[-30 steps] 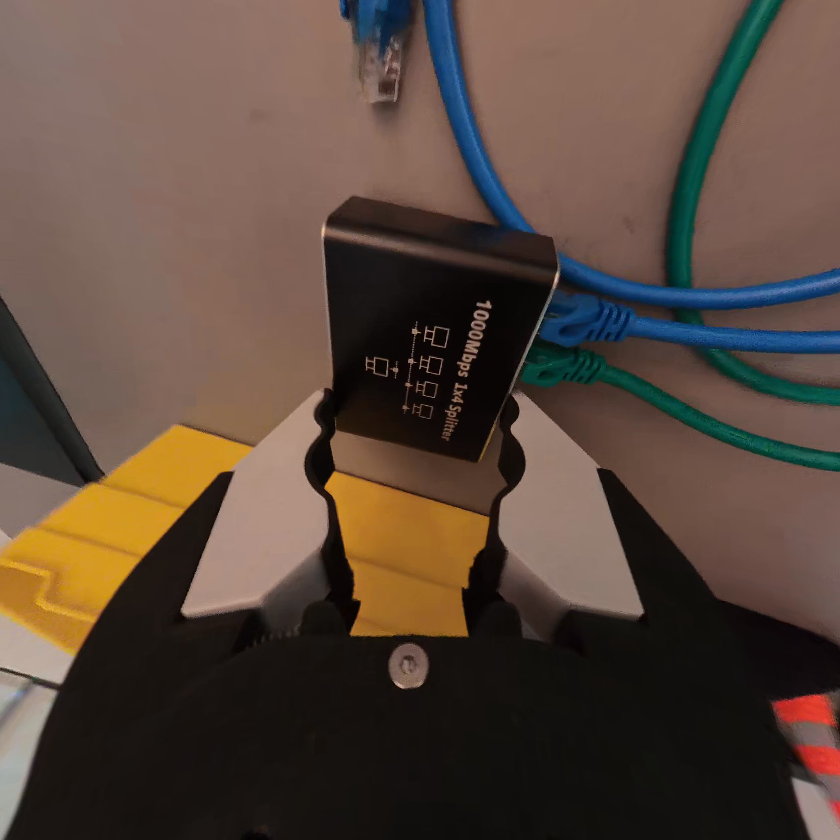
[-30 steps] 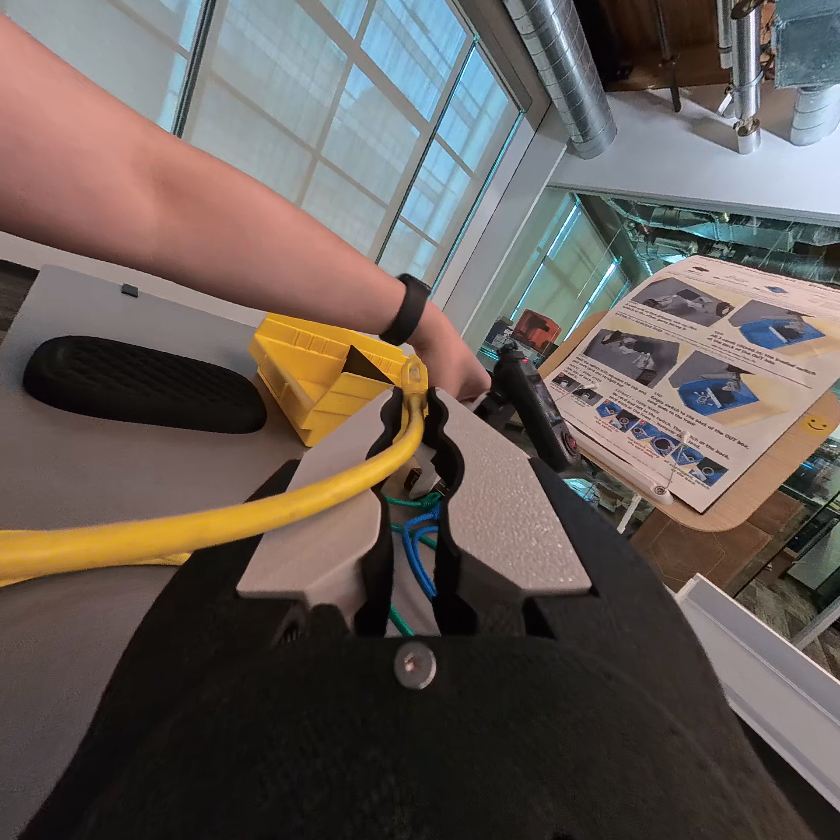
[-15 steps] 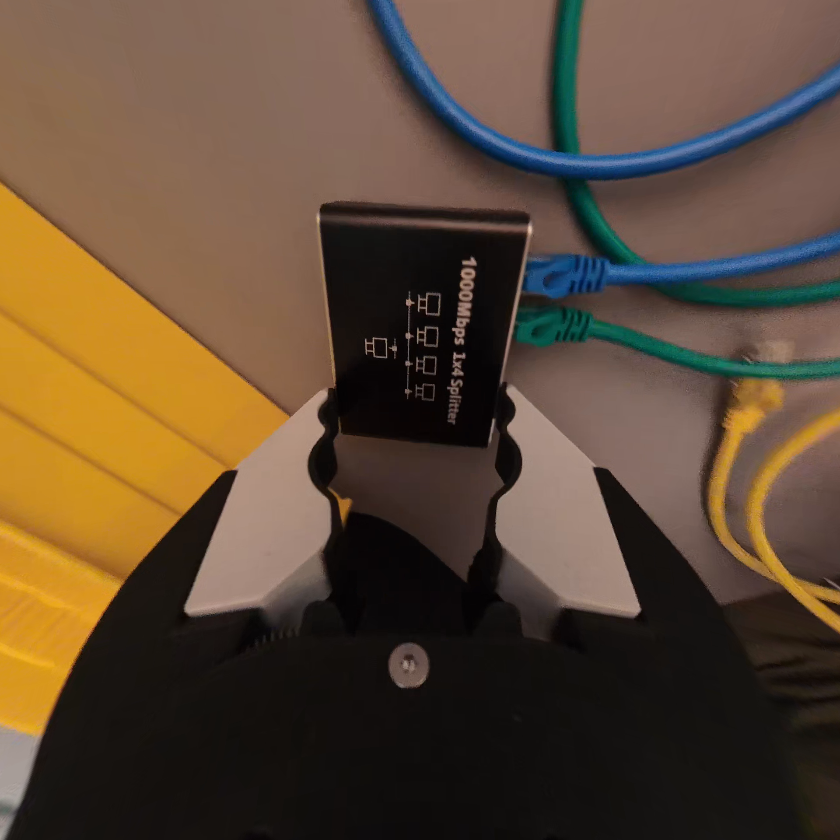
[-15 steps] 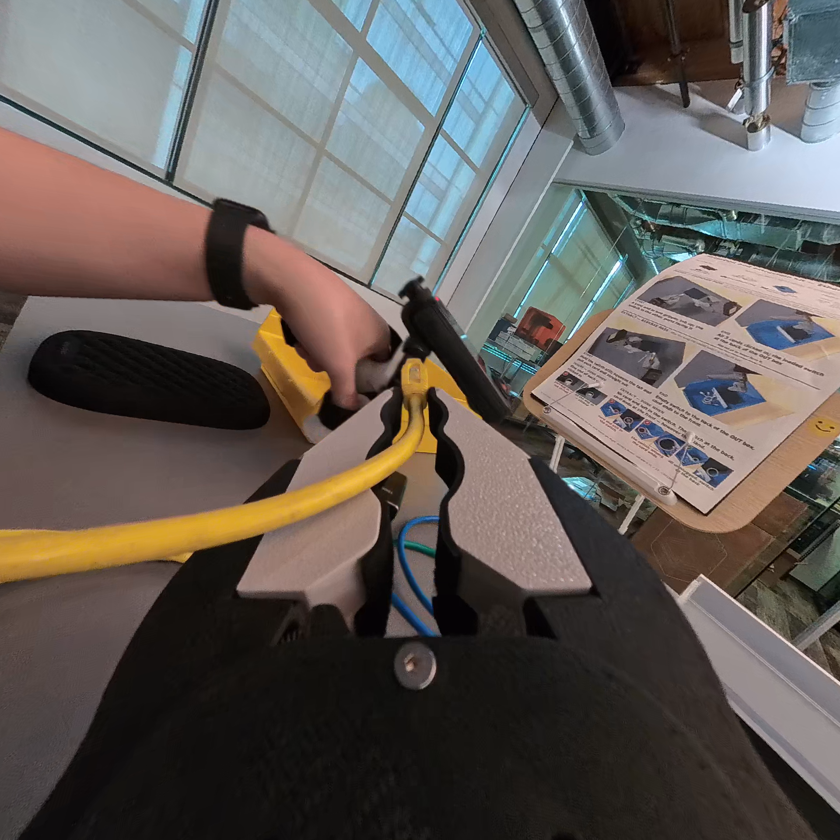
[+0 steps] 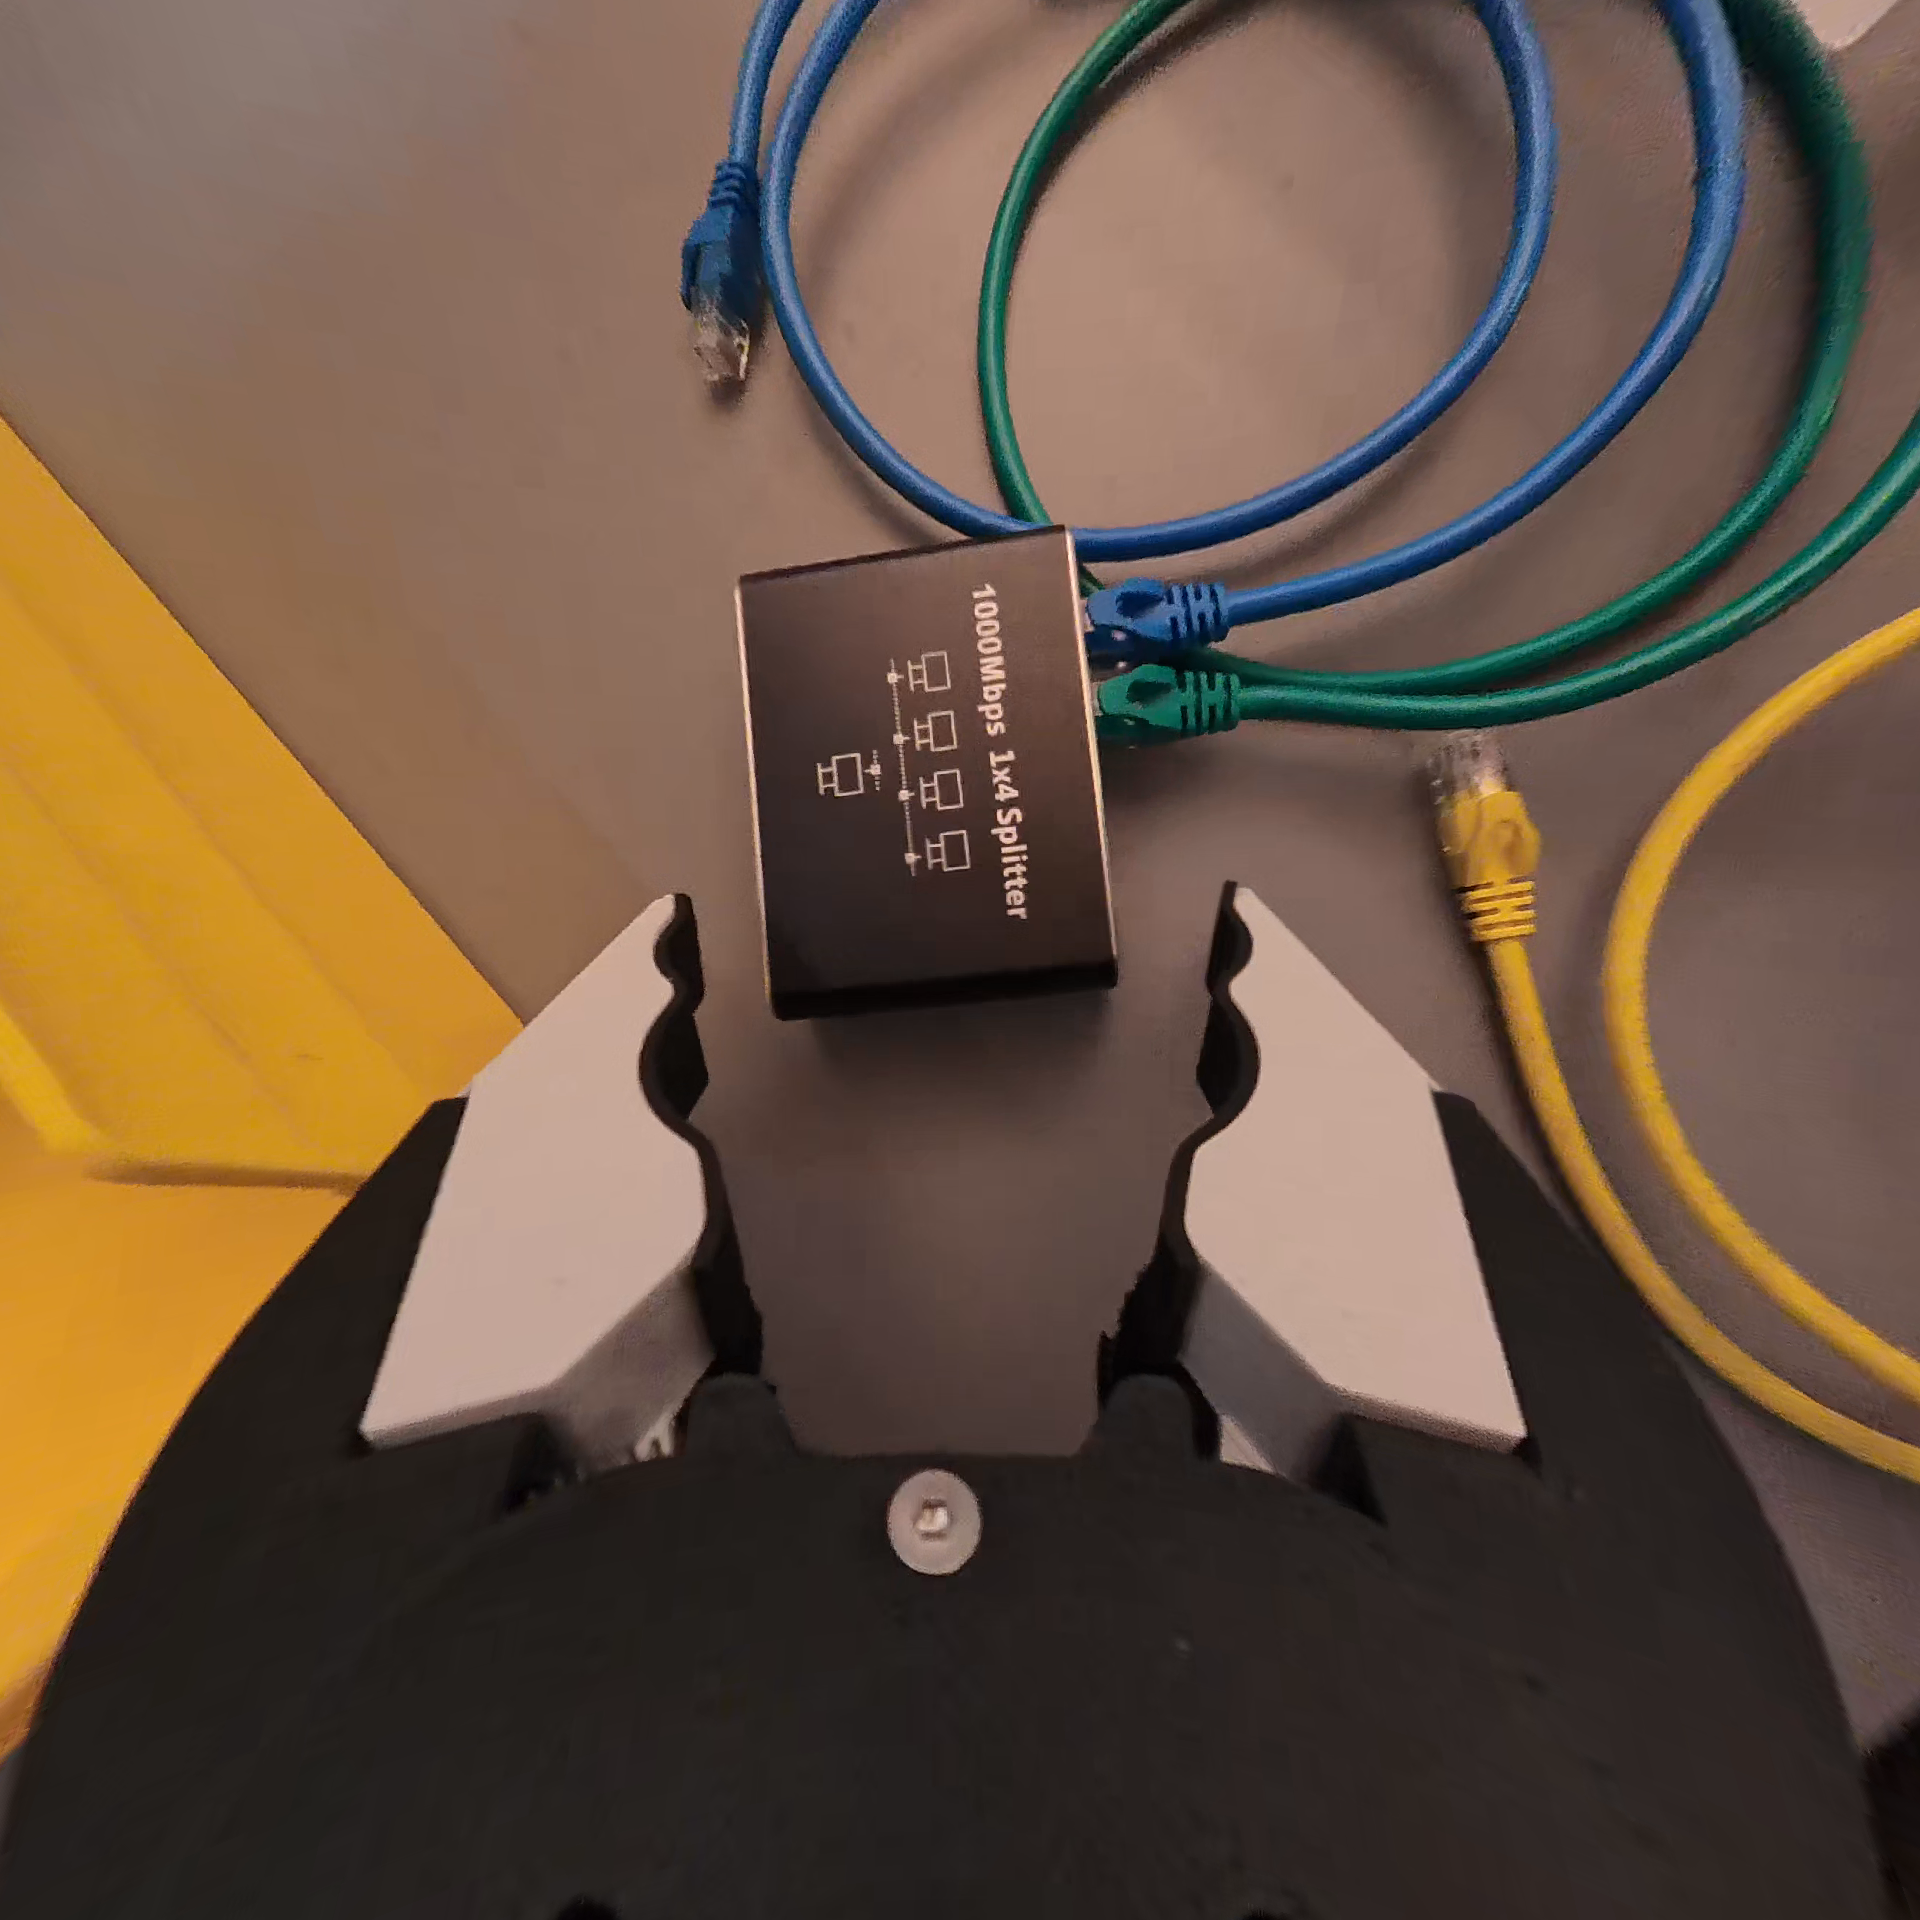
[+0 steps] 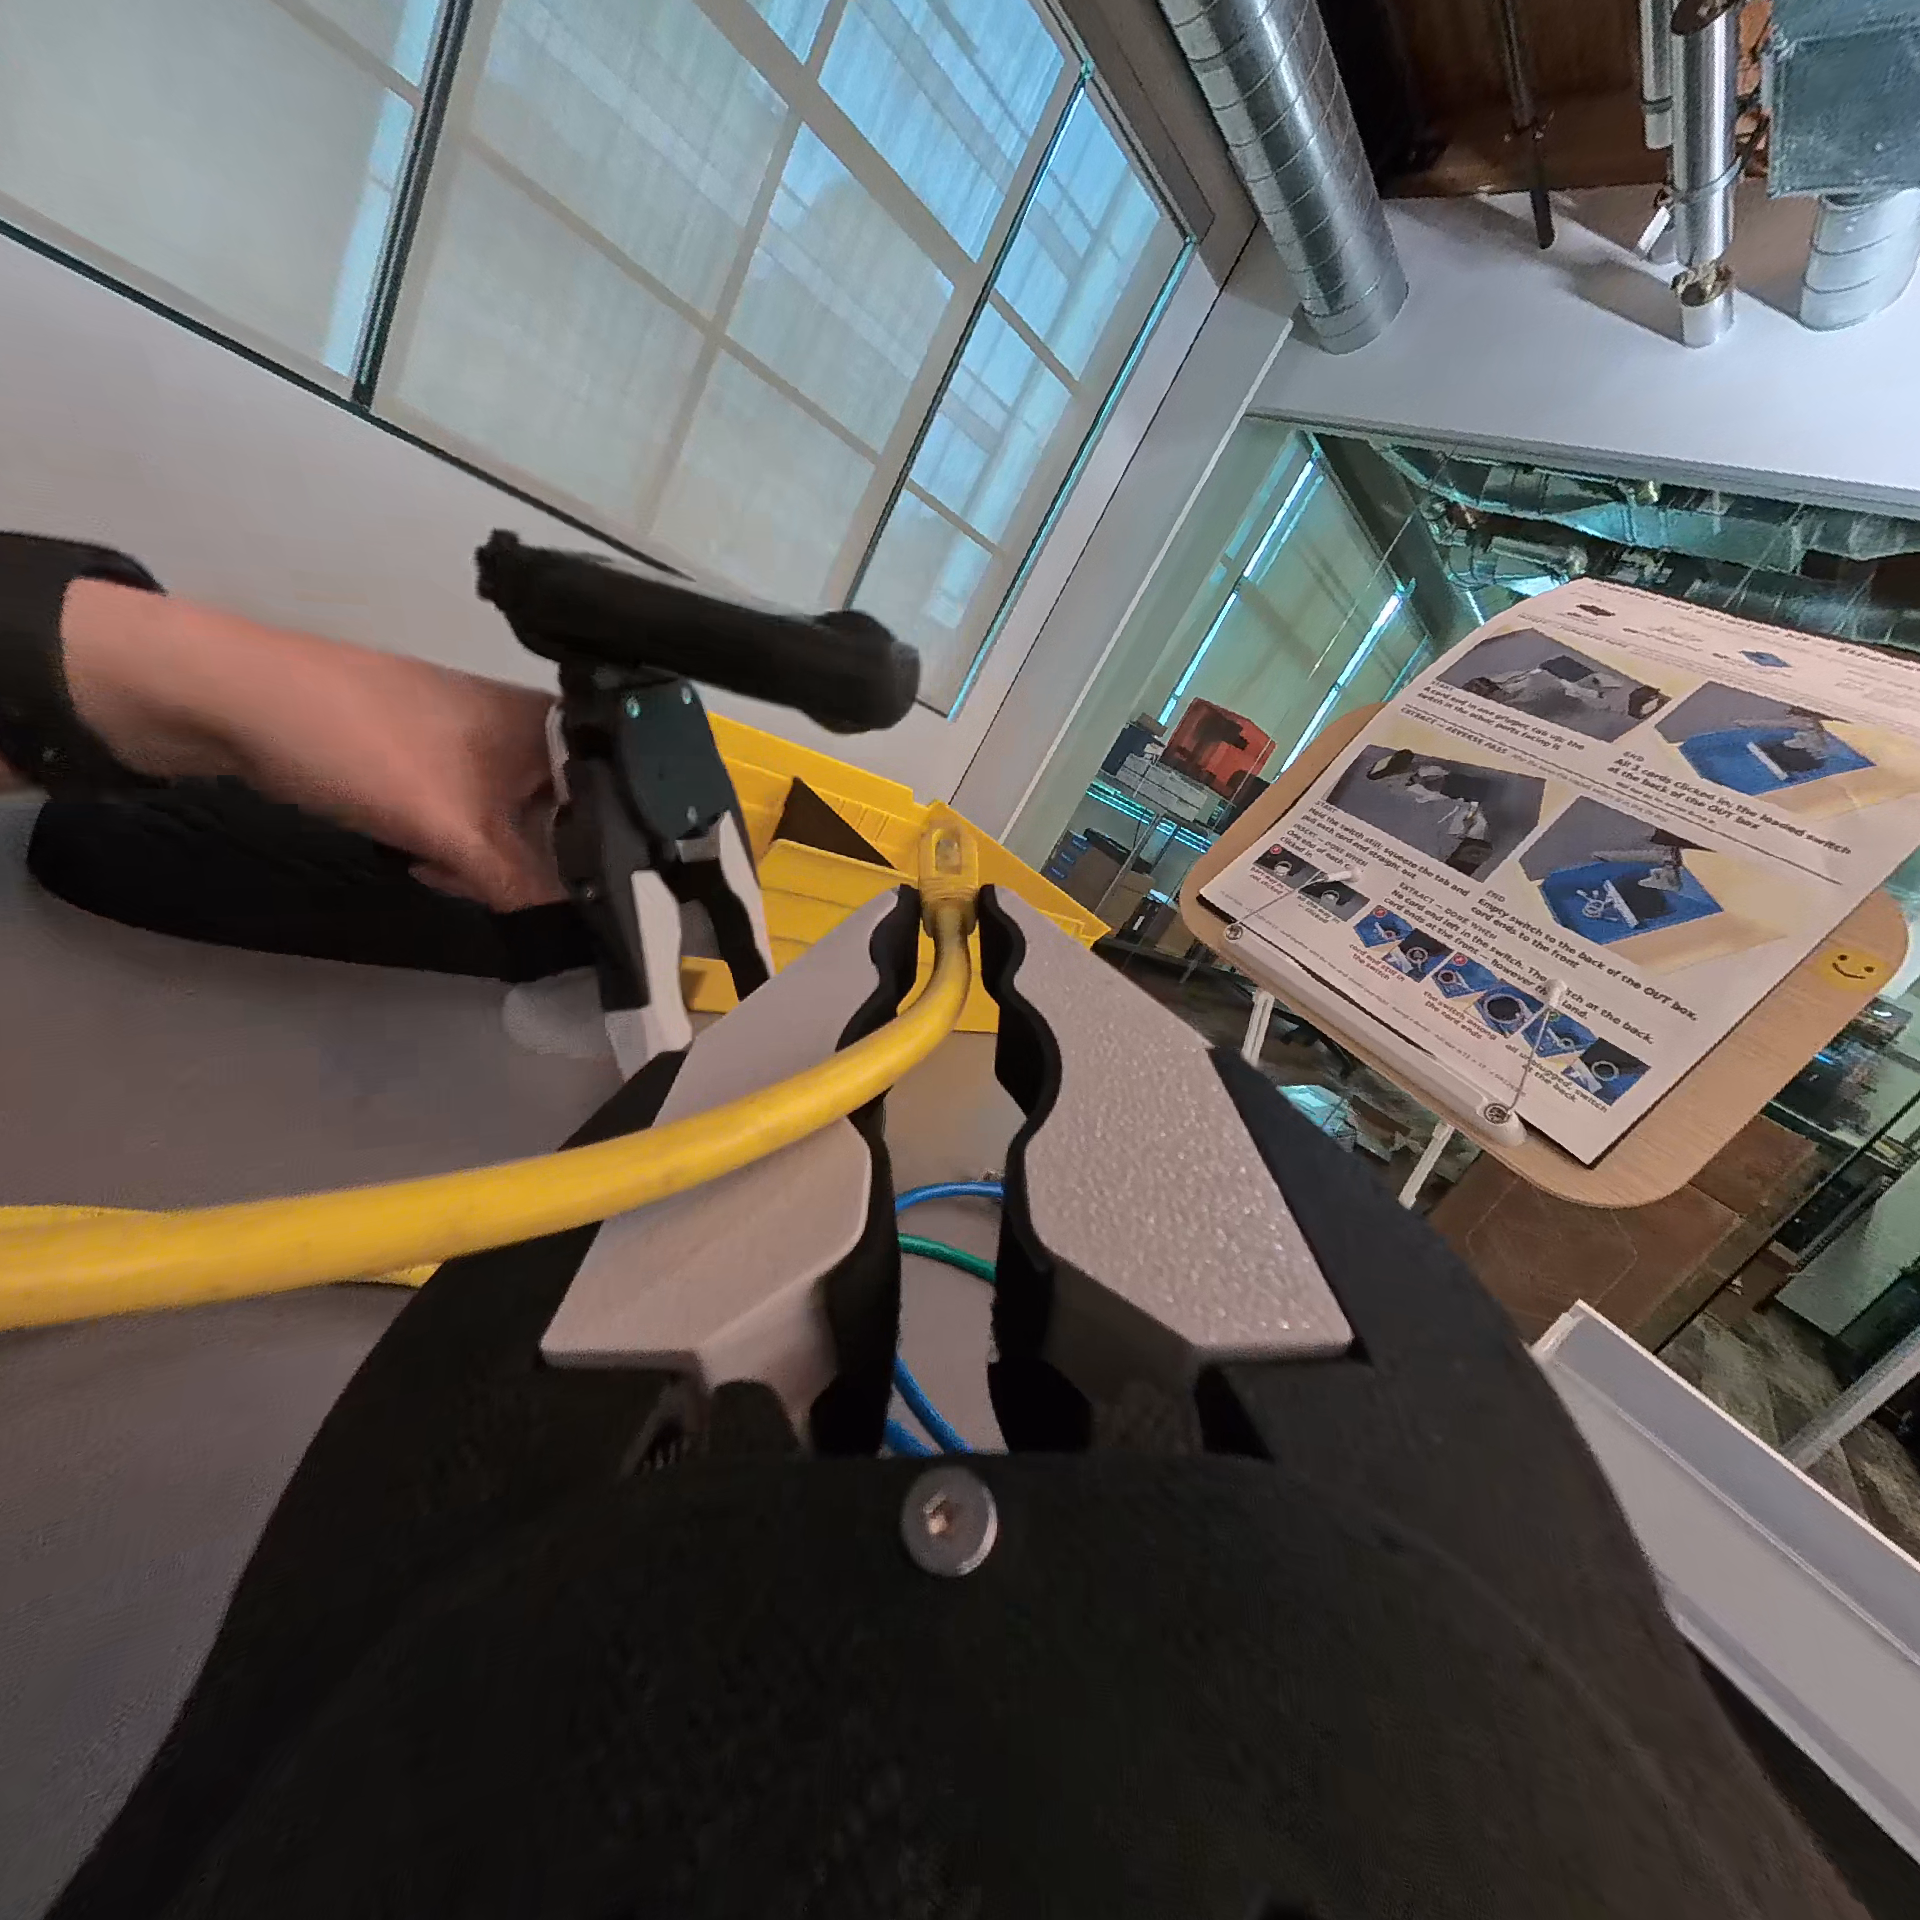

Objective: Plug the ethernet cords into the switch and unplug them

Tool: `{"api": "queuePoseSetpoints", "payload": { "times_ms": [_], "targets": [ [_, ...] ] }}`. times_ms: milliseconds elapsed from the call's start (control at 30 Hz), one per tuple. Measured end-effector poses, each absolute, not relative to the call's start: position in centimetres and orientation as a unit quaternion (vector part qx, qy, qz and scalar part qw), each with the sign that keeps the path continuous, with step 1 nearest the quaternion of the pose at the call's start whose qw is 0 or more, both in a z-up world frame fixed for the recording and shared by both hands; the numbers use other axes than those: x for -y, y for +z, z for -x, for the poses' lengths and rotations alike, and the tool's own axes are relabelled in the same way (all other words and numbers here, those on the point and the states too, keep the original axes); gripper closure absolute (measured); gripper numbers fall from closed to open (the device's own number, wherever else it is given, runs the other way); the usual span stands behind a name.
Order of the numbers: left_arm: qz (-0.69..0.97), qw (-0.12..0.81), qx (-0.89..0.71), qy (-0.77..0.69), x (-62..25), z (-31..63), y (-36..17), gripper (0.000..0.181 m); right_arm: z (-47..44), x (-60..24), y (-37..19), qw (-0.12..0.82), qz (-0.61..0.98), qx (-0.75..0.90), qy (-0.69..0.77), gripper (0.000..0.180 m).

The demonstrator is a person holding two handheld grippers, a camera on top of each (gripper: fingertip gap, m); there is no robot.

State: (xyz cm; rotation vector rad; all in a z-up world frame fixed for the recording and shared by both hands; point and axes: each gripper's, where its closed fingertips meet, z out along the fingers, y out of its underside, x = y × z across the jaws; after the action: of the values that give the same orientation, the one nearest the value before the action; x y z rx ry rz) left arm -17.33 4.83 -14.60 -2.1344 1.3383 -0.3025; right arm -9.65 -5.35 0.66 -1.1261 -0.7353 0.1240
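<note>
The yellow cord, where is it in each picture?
Left wrist view: the round yellow ethernet cord lies at the right edge, its plug end loose beside the black box.
Right wrist view: the cord runs from left to centre, pinched in the right gripper.
Shared landmark: yellow plastic bin.

Bare grey table (image 5: 364, 364) left of the black switch (image 5: 925, 769) gives passage up to the yellow bin (image 5: 156, 935), while blue cord (image 5: 1351, 488), green cord (image 5: 1558, 675) and yellow cord (image 5: 1558, 1091) crowd its right side.
</note>
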Motion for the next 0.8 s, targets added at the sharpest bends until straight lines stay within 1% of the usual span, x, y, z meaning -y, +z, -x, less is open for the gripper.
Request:
{"api": "queuePoseSetpoints", "payload": {
  "times_ms": [67, 133, 167, 200, 233, 300, 433, 500, 567, 600, 667, 800],
  "targets": [
    [0.799, 0.313, -0.500, -0.117, -5.0, 17.0, -15.3, 0.082, 9.8, 5.3, 0.5, 0.778, 0.524, 0.342, 0.058, 0.169],
    [0.807, 0.308, -0.481, -0.150, -4.8, 16.6, -16.1, 0.082, 9.8, 5.2, 0.3, 0.776, 0.525, 0.346, 0.054, 0.170],
    [0.811, 0.311, -0.468, -0.163, -5.0, 16.6, -16.2, 0.086, 9.9, 5.2, 0.2, 0.774, 0.526, 0.348, 0.052, 0.169],
    [0.813, 0.324, -0.455, -0.166, -5.4, 16.7, -16.1, 0.098, 9.9, 5.1, 0.2, 0.774, 0.526, 0.349, 0.051, 0.170],
    [0.812, 0.335, -0.449, -0.165, -5.6, 16.9, -16.1, 0.103, 10.0, 5.1, 0.2, 0.774, 0.526, 0.349, 0.050, 0.170],
    [0.807, 0.352, -0.442, -0.171, -5.6, 17.0, -16.0, 0.105, 10.0, 5.1, 0.1, 0.773, 0.527, 0.351, 0.051, 0.170],
    [0.801, 0.378, -0.431, -0.173, -5.4, 17.2, -16.0, 0.107, 10.1, 5.1, -0.1, 0.771, 0.528, 0.353, 0.049, 0.169],
    [0.802, 0.379, -0.429, -0.171, -5.4, 17.3, -16.0, 0.104, 10.2, 5.1, -0.1, 0.770, 0.528, 0.355, 0.048, 0.169],
    [0.801, 0.371, -0.435, -0.179, -5.2, 17.1, -16.1, 0.096, 10.3, 5.0, -0.2, 0.769, 0.528, 0.357, 0.044, 0.169],
    [0.799, 0.369, -0.440, -0.181, -5.1, 17.1, -16.1, 0.096, 10.3, 5.0, -0.2, 0.768, 0.528, 0.359, 0.043, 0.169],
    [0.797, 0.371, -0.440, -0.182, -5.2, 17.0, -16.0, 0.107, 10.3, 4.9, -0.3, 0.767, 0.530, 0.360, 0.039, 0.169],
    [0.797, 0.372, -0.440, -0.182, -5.1, 17.1, -16.0, 0.108, 10.4, 4.9, -0.5, 0.765, 0.532, 0.363, 0.036, 0.169]
  ]
}}
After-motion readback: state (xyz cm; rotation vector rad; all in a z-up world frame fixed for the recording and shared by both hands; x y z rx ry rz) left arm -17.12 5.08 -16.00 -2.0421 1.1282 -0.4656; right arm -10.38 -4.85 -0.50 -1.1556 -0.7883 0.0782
